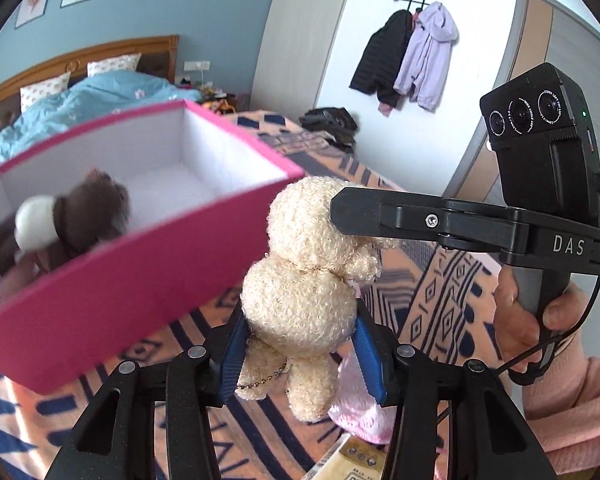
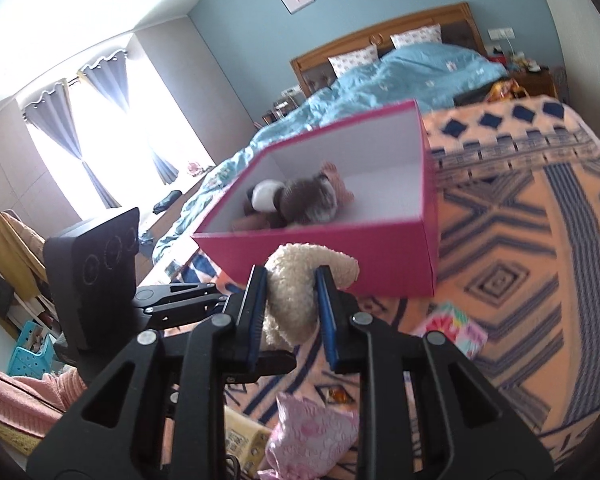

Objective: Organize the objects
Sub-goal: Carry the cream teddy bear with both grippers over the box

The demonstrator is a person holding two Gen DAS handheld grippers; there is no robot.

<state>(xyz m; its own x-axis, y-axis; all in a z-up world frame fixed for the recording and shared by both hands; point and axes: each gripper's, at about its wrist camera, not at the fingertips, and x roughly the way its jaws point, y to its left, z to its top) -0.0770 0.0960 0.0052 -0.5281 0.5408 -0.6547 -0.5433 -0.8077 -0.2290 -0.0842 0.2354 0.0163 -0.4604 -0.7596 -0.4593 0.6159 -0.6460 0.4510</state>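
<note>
Clamped on both sides: left gripper (image 1: 300,314) pressed onto the belly of the cream plush toy (image 1: 304,272), right gripper (image 2: 291,280) pinching the same toy higher up, near the head. Held in the air just in front of the pink box (image 2: 320,256), not yet over its rim.

Likely trouble: tugging the toy two ways if both grips pull at once; dropping it short of the box if both let go early; knocking the near wall and sliding the light box across the soft blanket (image 2: 520,240). Could also snag the small chain hanging by the toy's legs on a pad.

Below, a pink packet (image 2: 312,428) and a colourful packet (image 2: 452,332) on the blanket, clear of the path. Inside the box, a brown toy (image 2: 296,204) at the left end; bare white floor at the right end, plenty of room there. Beyond, open blanket to the right and a blue quilt (image 2: 400,84) behind.
</note>
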